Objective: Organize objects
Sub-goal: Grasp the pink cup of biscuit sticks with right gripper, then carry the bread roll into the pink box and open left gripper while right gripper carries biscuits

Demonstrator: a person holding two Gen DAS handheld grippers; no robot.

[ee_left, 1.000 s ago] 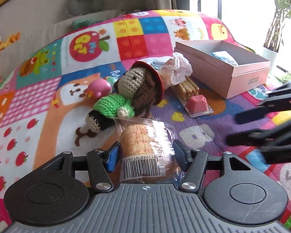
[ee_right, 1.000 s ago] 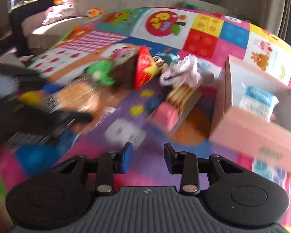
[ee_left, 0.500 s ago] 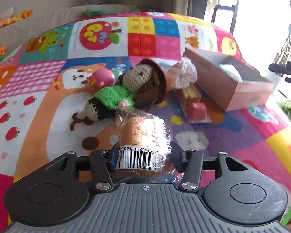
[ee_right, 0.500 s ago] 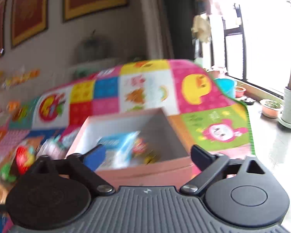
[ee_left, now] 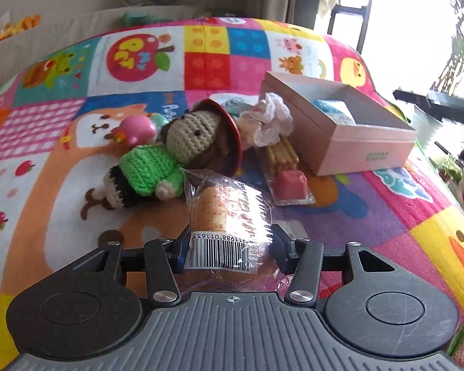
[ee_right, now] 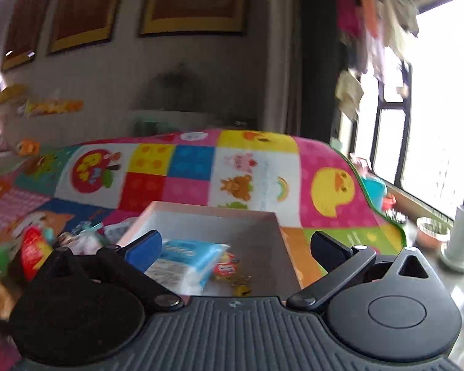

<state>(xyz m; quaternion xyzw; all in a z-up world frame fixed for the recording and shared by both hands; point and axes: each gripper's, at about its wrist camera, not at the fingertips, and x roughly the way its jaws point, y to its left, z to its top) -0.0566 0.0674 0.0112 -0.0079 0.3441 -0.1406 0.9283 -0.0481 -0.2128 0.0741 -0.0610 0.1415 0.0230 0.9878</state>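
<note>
A wrapped bread roll [ee_left: 229, 213] in clear plastic with a barcode label lies on the patchwork mat. My left gripper [ee_left: 229, 244] is shut on its near end, a pad pressing on each side. Just beyond it lies a crocheted doll [ee_left: 176, 148] in a green top and red hat. The open pink box [ee_left: 365, 151] stands at the right with a blue tissue pack [ee_left: 334, 111] inside. My right gripper [ee_right: 236, 244] hovers over the near edge of that box [ee_right: 287, 247], open wide with nothing between its fingers, above the tissue pack [ee_right: 188, 259] and a small red packet [ee_right: 225, 266].
A pink round toy [ee_left: 136, 130], a crumpled plastic bag [ee_left: 269, 120] and a tray of biscuit sticks with a pink block [ee_left: 289, 182] lie between doll and box. The mat [ee_left: 386, 216] ends at the right, by plant pots [ee_right: 430, 232] at a window.
My right gripper swung from the toy pile to above the pink box and opened wide. My left gripper closed in on the bread roll and rolled slightly.
</note>
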